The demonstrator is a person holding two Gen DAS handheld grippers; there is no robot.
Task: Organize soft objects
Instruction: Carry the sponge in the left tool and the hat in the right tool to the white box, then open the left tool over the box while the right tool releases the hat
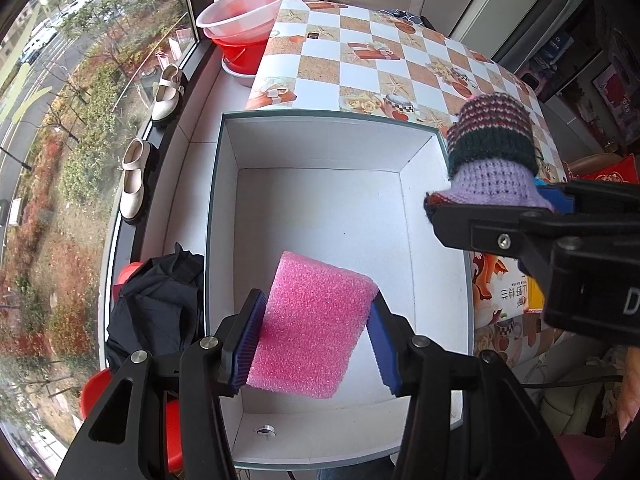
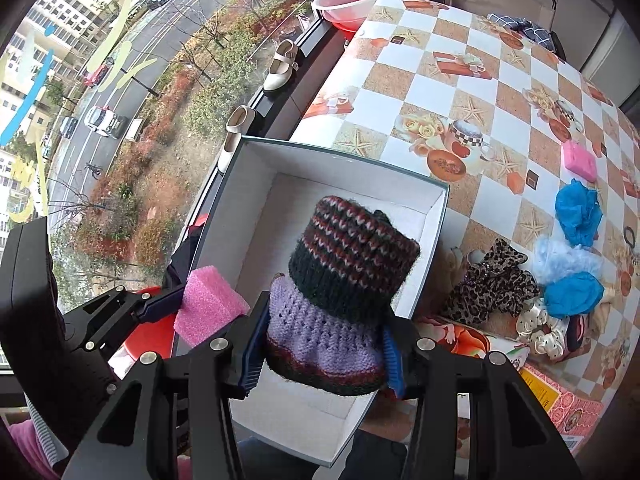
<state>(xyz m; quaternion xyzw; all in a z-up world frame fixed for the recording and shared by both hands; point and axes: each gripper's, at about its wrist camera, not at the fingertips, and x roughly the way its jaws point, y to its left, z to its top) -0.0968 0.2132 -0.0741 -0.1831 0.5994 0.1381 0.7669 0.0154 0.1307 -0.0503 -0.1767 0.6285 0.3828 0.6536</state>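
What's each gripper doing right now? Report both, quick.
Left gripper: shut on the pink foam block, over the white box.
Right gripper: shut on the knitted hat.

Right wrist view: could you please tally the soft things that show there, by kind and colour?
Pink foam blocks: 2
Knitted piece: 1
Bright blue crumpled pieces: 2
Pale blue fluffy piece: 1
Leopard-print piece: 1
White dotted satin piece: 1
Total: 8

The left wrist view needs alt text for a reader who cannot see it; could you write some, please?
The left tongs grip a pink foam block above an open white box. At right, the right tongs hold a striped knitted piece over the box's edge.
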